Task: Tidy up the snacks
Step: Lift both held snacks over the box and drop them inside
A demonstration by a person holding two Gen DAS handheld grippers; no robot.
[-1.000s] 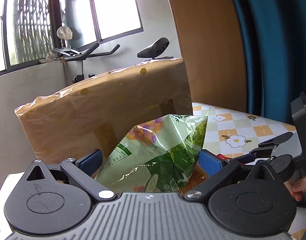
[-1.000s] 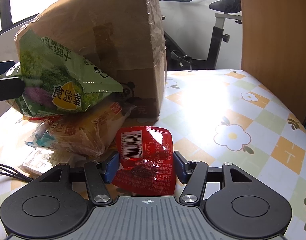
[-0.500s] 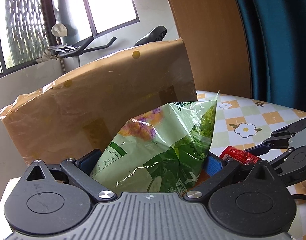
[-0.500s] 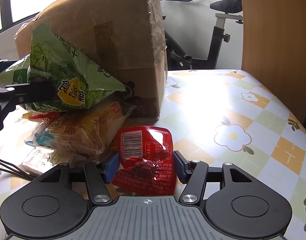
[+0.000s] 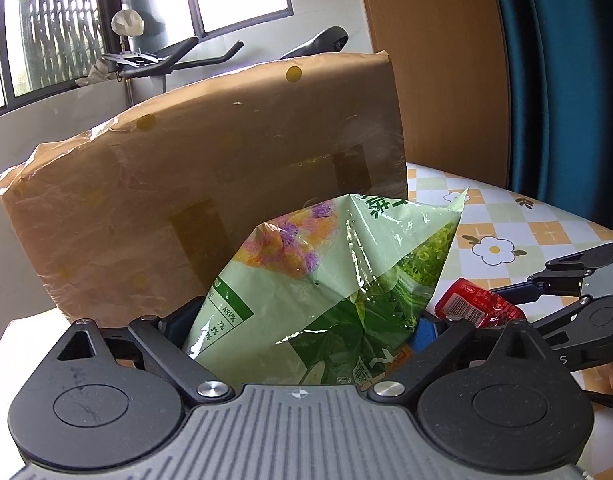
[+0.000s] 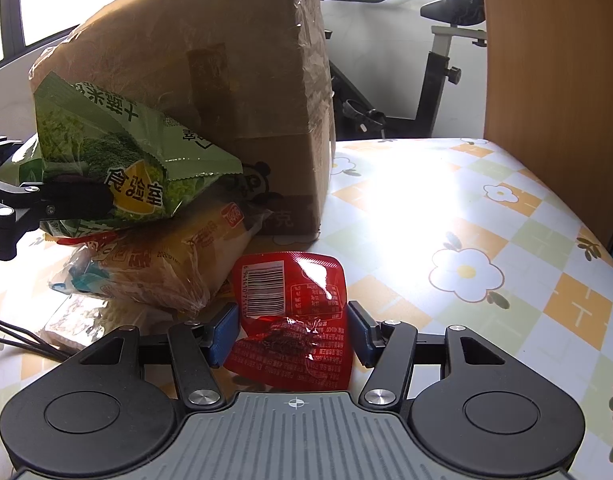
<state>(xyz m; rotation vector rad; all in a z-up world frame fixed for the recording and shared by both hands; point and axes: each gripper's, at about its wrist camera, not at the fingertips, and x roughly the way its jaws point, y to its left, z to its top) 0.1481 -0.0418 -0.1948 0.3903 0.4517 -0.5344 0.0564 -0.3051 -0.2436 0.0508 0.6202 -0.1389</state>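
My left gripper is shut on a green snack bag and holds it up in front of a big cardboard box. The bag also shows in the right wrist view, above a yellow bread bag. My right gripper is shut on a red snack packet, low over the flowered tablecloth. The red packet shows in the left wrist view too.
The cardboard box stands on the table behind the snacks. A flat pale packet and black cables lie at the left. A wooden panel rises at the right. An exercise bike stands behind.
My left gripper has carried the green bag to the right, closer to the box and over the yellow bread bag. My right gripper and the red packet have stayed in place.
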